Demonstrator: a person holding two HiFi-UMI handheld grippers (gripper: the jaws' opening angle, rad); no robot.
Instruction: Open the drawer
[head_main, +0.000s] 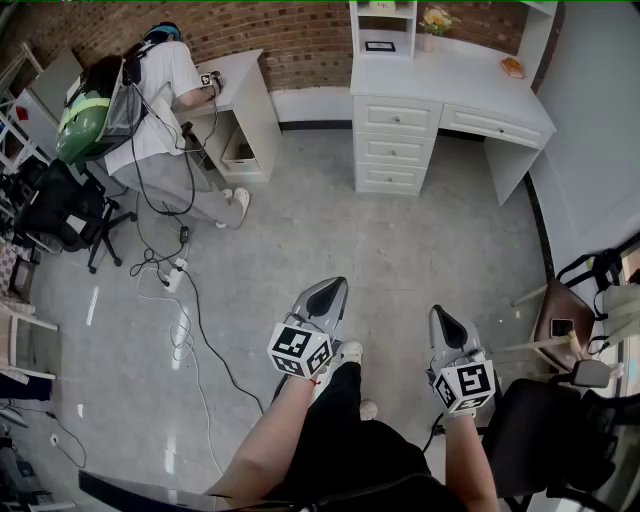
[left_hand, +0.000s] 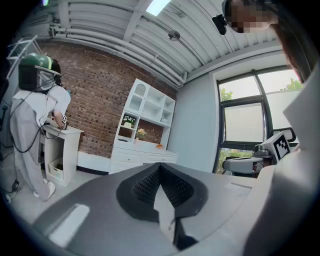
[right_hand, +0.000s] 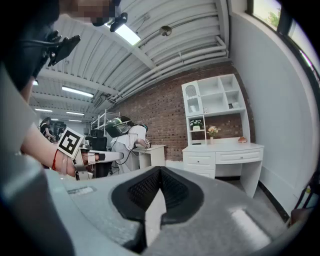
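Observation:
A white desk (head_main: 450, 85) stands against the brick wall, far across the floor from me. Its stack of three drawers (head_main: 395, 148) is closed, and one wide drawer (head_main: 492, 124) beside them is closed too. The same drawers (right_hand: 200, 161) show in the right gripper view, and the desk (left_hand: 142, 155) shows small in the left gripper view. My left gripper (head_main: 333, 285) (left_hand: 160, 167) is shut with nothing in it. My right gripper (head_main: 438, 313) (right_hand: 160, 170) is shut and empty as well. Both are held level over the floor, side by side, pointing toward the desk.
A person (head_main: 150, 90) bends over a small white desk (head_main: 240, 95) at the left. Cables (head_main: 180, 300) trail over the grey floor (head_main: 330, 230). A black office chair (head_main: 60, 210) stands at the left. At the right are another black chair (head_main: 540, 430) and a wooden stool (head_main: 560, 320).

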